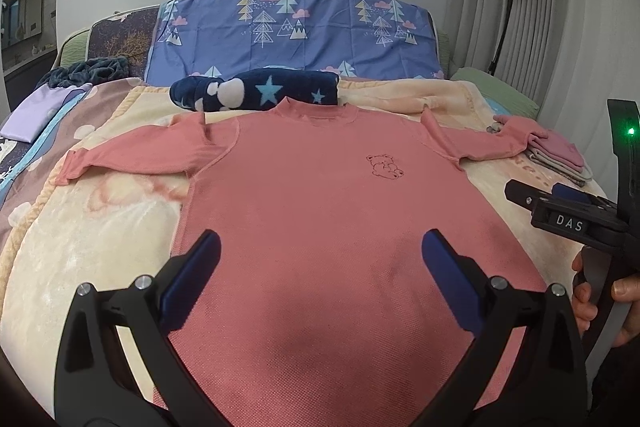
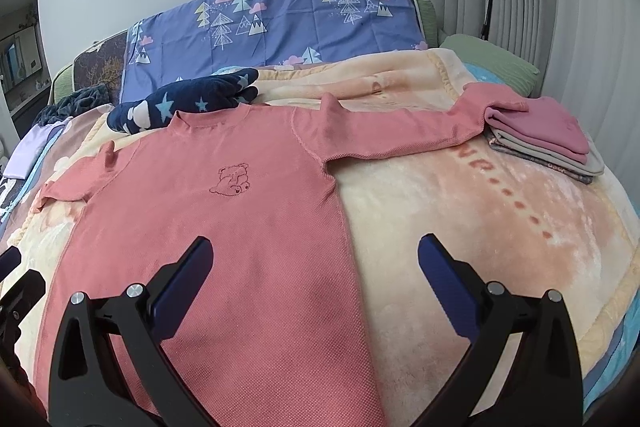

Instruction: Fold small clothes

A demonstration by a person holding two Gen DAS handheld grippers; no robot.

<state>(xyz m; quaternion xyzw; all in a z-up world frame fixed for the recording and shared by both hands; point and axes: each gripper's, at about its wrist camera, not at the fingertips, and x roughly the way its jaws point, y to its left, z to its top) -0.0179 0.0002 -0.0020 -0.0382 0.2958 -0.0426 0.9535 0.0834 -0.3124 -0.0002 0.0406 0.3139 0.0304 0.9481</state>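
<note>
Both the left gripper (image 1: 320,259) and right gripper (image 2: 316,267) hover agape and empty over the hem of the pink waffle-knit long-sleeved shirt (image 1: 320,195), spread flat on the cream plush blanket (image 2: 460,211), so I'd pinch one sleeve cuff and shoulder, folding inward smoothly.

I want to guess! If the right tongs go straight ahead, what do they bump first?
Probably the pink shirt, near its side edge, with the blanket just beside it. Depth is hard to judge.
</note>
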